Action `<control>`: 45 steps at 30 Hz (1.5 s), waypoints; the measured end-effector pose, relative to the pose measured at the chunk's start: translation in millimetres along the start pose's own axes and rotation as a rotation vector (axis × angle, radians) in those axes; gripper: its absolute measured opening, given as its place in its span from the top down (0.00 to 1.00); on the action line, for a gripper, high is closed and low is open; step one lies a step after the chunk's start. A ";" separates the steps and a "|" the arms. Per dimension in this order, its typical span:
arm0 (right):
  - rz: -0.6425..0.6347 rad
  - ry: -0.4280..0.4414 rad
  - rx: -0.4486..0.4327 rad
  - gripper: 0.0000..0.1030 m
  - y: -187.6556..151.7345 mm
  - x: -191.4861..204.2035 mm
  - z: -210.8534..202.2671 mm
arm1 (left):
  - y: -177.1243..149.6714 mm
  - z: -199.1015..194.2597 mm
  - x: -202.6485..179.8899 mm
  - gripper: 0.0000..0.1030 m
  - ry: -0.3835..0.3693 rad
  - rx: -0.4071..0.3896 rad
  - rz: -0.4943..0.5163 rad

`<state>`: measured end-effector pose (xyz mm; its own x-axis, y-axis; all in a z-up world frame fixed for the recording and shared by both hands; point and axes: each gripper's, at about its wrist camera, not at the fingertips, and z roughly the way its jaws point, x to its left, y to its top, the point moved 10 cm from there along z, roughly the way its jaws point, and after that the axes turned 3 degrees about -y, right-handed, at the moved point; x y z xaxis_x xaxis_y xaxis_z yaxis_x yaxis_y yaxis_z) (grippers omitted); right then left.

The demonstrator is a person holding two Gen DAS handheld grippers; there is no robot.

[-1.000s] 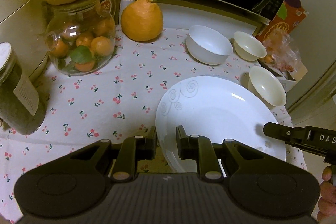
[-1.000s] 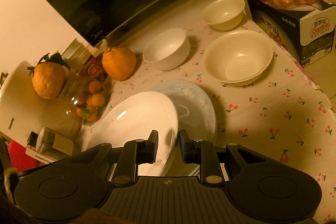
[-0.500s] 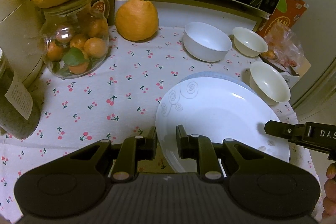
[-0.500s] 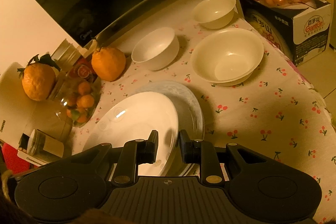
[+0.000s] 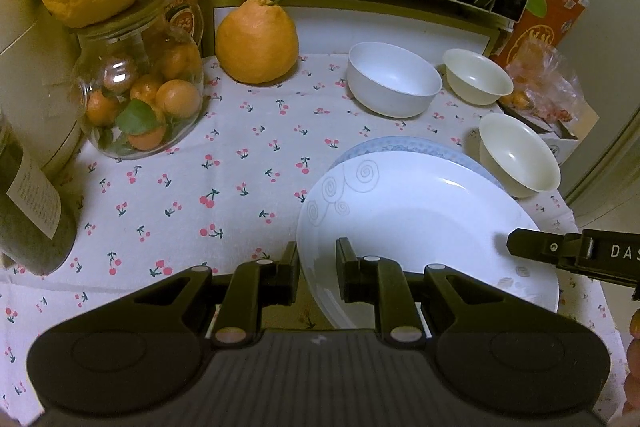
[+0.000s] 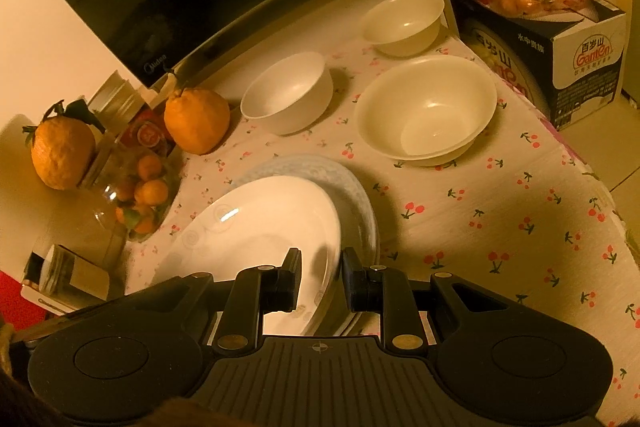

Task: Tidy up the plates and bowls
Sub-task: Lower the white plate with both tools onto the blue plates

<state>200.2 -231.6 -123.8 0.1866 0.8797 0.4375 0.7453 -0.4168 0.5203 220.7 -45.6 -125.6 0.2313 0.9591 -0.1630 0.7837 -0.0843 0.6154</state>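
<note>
- Left wrist view: the left gripper is clamped on the near-left rim of the white plate, one finger outside the rim and one over the plate's face.
- At the right edge of that view, the right gripper reaches in over the plate's near-right rim; its own camera shows the right gripper closed on that rim, so the plate is pinched from both sides.
- White plate, held between the two grippers, hangs over the blue-rimmed plate, which lies flat on the cherry-print tablecloth with only its far arc showing beyond the white one.
- From the right wrist camera the white plate looks offset toward the near-left of the blue-rimmed plate, its right edge raised, so the two are not yet seated rim to rim.
- Judged from this, the move ahead is to shift the white plate far and right until it is centred over the lower plate, then set it down level; both hands are equally placed for it.
- Three bowls wait on the far right: the white bowl, the small cream bowl and the larger cream bowl, all well apart from the jaws.
</note>
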 end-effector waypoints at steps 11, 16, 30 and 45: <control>-0.045 -0.031 -0.017 0.79 0.7 1.8 1.3 | 1.1 3.9 -3.7 0.84 0.032 -0.046 0.052; -0.072 -0.051 -0.030 0.79 2.1 1.5 1.1 | 1.3 5.9 -5.8 0.84 0.040 -0.076 0.069; -0.192 -0.123 -0.089 0.79 3.7 7.6 1.1 | -1.4 6.8 -11.1 0.84 0.060 -0.148 0.128; -0.310 -0.206 -0.118 0.79 0.9 11.9 -0.3 | -7.0 8.9 -17.2 0.85 0.089 -0.159 0.208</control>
<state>202.9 -221.5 -117.9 0.0974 0.9905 0.0965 0.7102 -0.1372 0.6905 216.3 -63.9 -134.0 0.3200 0.9464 0.0437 0.6225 -0.2448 0.7434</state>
